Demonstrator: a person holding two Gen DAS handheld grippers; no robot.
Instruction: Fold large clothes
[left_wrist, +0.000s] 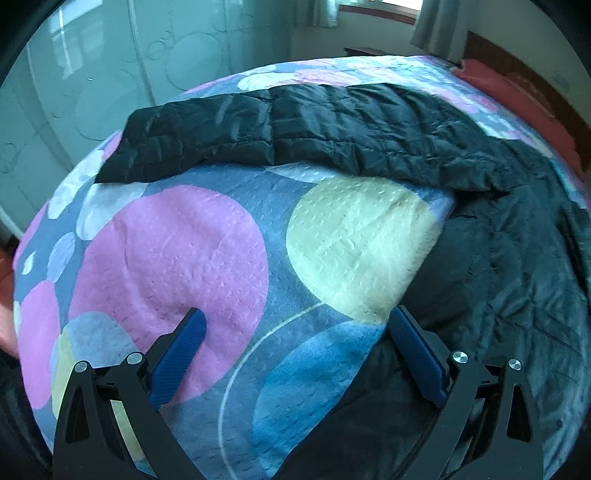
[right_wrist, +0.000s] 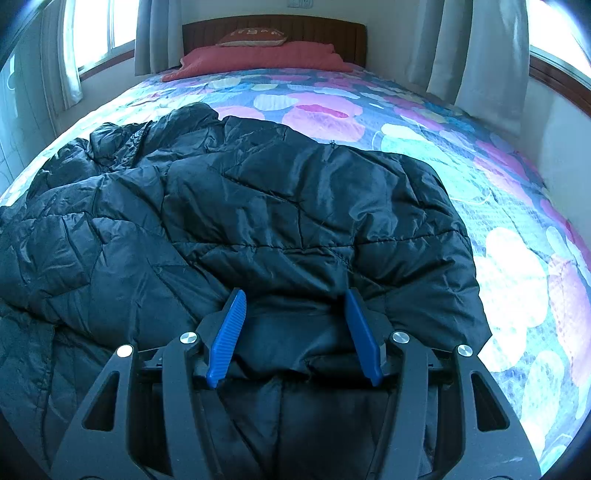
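Observation:
A large black quilted jacket (right_wrist: 258, 221) lies spread on a bed with a circle-patterned cover (left_wrist: 177, 251). In the left wrist view one sleeve (left_wrist: 295, 125) stretches across the far side and the body (left_wrist: 517, 277) lies at the right. My left gripper (left_wrist: 295, 317) is open and empty, low over the bare cover, its right finger at the jacket's edge. My right gripper (right_wrist: 293, 295) is open with its blue pads (right_wrist: 231, 325) on either side of a fold at the jacket's near edge, not closed on it.
A red pillow and cushion (right_wrist: 258, 55) lie at the wooden headboard (right_wrist: 273, 26). Curtained windows (right_wrist: 480, 48) flank the bed. A pale glossy wardrobe (left_wrist: 92, 74) stands past the bed's far side in the left wrist view.

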